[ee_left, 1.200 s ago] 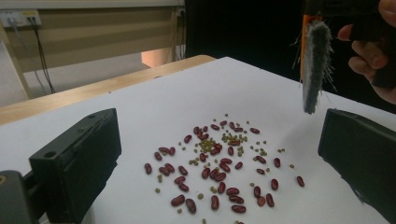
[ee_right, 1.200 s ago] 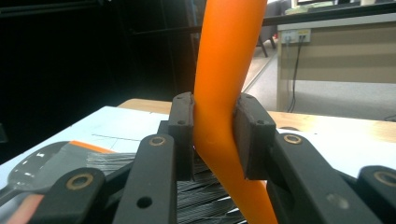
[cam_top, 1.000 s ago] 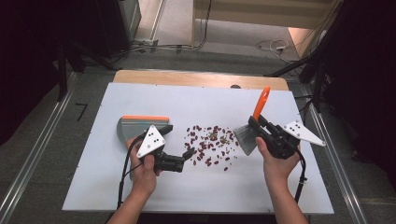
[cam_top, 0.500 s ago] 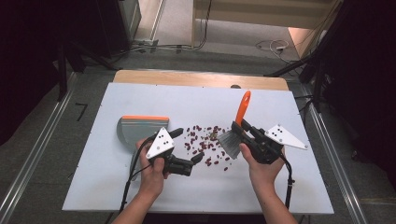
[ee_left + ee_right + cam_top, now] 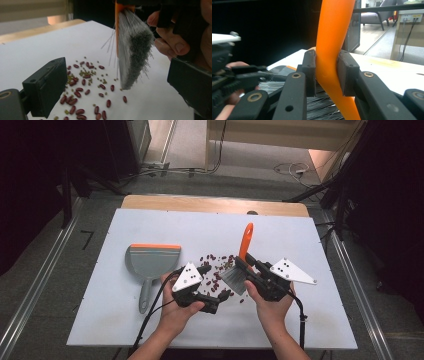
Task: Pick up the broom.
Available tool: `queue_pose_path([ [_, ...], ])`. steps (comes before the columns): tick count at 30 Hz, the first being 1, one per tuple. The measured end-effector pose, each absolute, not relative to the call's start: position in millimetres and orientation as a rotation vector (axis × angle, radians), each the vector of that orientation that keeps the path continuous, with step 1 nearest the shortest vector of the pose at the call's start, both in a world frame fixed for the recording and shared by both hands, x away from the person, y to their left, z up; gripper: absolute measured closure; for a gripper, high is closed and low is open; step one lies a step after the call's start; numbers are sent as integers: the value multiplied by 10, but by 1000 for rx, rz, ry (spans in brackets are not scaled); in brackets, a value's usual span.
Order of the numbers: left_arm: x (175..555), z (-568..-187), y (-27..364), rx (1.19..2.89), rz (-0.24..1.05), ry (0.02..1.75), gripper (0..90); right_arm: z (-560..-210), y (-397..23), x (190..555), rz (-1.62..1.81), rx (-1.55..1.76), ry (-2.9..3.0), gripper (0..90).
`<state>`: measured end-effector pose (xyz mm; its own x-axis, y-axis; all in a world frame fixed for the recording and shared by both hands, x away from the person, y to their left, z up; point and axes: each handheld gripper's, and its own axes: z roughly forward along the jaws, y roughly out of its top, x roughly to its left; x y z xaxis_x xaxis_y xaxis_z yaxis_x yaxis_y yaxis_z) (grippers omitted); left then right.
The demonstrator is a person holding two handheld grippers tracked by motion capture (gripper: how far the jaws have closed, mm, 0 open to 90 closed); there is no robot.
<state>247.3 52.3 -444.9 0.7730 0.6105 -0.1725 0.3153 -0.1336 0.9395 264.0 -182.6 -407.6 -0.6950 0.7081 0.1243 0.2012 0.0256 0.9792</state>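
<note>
Your right gripper (image 5: 246, 268) is clamped on the orange handle of the brush (image 5: 244, 244); in the right gripper view both black jaws press flat against that handle (image 5: 329, 62) from either side, with the grey bristles spreading out below them. The brush stands nearly upright over the white table (image 5: 310, 320), handle pointing away from you, and its bristle head (image 5: 234, 279) comes down at the right edge of the beans (image 5: 215, 270). In the left gripper view the bristle tips (image 5: 130, 75) hang just at the table surface, right beside the nearest beans; whether they actually touch the table is hard to tell. The beans (image 5: 85, 87) are a loose scatter of dark red ones mixed with small green ones, spread on the middle of the table between your two hands. Your left gripper (image 5: 220, 299) lies low, just beside the near left edge of the scatter, pointing right toward the brush. Its jaws stand wide apart with nothing gripped: in its own view one jaw sits at the left and the other at the far right, with beans and bristles showing in the gap between them. The grey dustpan (image 5: 151, 262), with its orange front lip, lies flat on the table to the left of your left hand, well apart from the beans, its handle pointing back toward you.
</note>
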Motion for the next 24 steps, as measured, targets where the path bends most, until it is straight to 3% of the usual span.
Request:
queue_pose_path([
  [11,2447,-4491,370,1746,308,800,225,-4077,-1702,2558,1715,894,1915,689],
  [24,2421,-4507,302,1750,262,801,618,-4063,-1636,2489,1721,888,1906,688],
])
